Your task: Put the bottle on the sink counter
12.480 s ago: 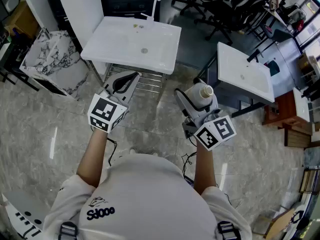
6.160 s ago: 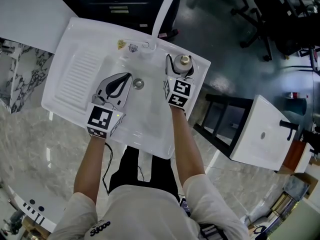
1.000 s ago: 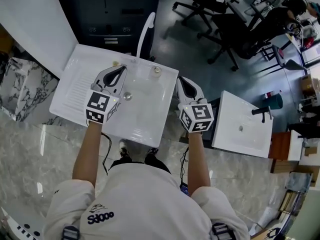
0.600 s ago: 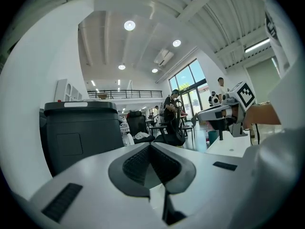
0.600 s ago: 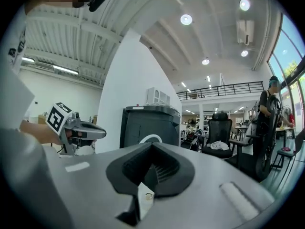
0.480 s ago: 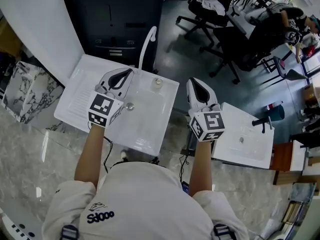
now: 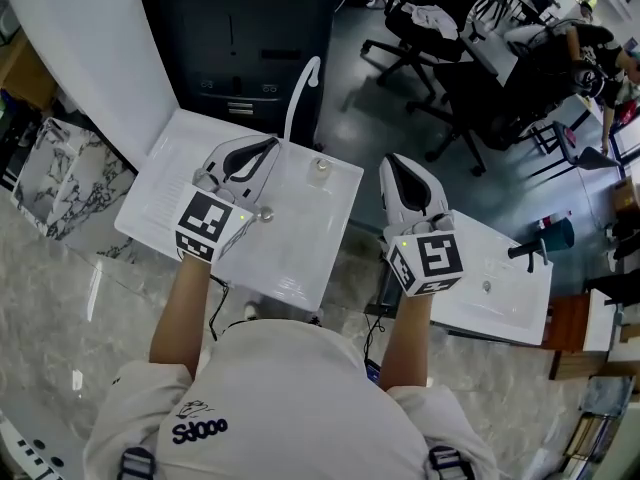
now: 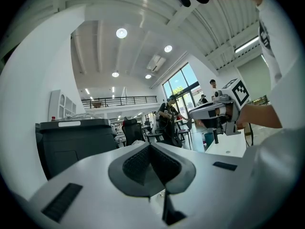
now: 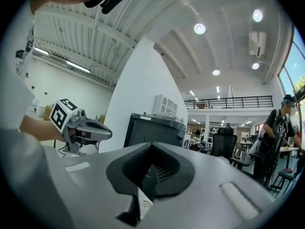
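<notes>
The white sink worktop (image 7: 165, 213) is carrying the bottle (image 7: 318, 171), which is standing at its one o'clock corner, just beside the tap (image 7: 299, 93). Your left tongs (image 7: 270, 143) and right tongs (image 7: 391, 162) are both pressing closed, gripping nothing. The bottle is sitting near the far rim, so I judge that a careless swing of either pair could be knocking it off. You are looking at two sinks, counting the second sink (image 7: 500, 278) at three o'clock, two tongs, one tap and one bottle.
</notes>
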`<state>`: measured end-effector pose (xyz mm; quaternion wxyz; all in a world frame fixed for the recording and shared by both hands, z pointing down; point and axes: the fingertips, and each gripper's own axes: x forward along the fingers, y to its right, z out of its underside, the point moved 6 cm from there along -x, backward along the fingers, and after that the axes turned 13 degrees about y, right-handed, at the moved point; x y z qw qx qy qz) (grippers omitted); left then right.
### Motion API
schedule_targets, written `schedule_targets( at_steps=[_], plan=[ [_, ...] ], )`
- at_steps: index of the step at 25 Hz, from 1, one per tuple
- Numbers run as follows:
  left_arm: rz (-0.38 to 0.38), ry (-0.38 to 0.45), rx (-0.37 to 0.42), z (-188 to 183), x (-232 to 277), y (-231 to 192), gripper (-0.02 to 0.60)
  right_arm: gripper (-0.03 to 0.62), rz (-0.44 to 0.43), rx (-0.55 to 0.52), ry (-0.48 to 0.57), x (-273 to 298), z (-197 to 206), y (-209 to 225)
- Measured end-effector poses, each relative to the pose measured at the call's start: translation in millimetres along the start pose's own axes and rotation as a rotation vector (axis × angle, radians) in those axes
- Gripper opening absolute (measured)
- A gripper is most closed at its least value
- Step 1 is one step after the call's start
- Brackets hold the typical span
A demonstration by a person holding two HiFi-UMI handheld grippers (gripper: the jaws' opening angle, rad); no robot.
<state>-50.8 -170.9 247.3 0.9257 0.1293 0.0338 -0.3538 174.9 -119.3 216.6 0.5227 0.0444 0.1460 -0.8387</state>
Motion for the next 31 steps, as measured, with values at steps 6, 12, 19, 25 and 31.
schedule_targets(
  at_steps=[6,12,19,25,31],
  plan=[
    [0.015,0.012,0.019,-13.4,-5.3,7.1,0.005,0.008,0.006,-0.005,0.011,-5.8,-9.8,-9.5],
    [0.018,0.006,0.02,-11.5,-6.4,12.2,0.005,0.008,0.019,-0.003,0.001,-10.7,-8.3,-5.8],
    [0.017,0.009,0.017,-10.2,-8.1,11.3,0.005,0.008,0.017,0.001,-0.022,-12.2,2.0,-10.1],
    [0.025,-0.003,0.012,-7.1,-11.3,10.3,0.005,0.008,0.016,0.006,-0.038,-12.7,5.2,-14.1],
    [0.033,-0.014,0.01,-5.6,-6.1,14.8,0.005,0.008,0.012,0.008,-0.047,-15.1,9.4,-9.0]
  ],
)
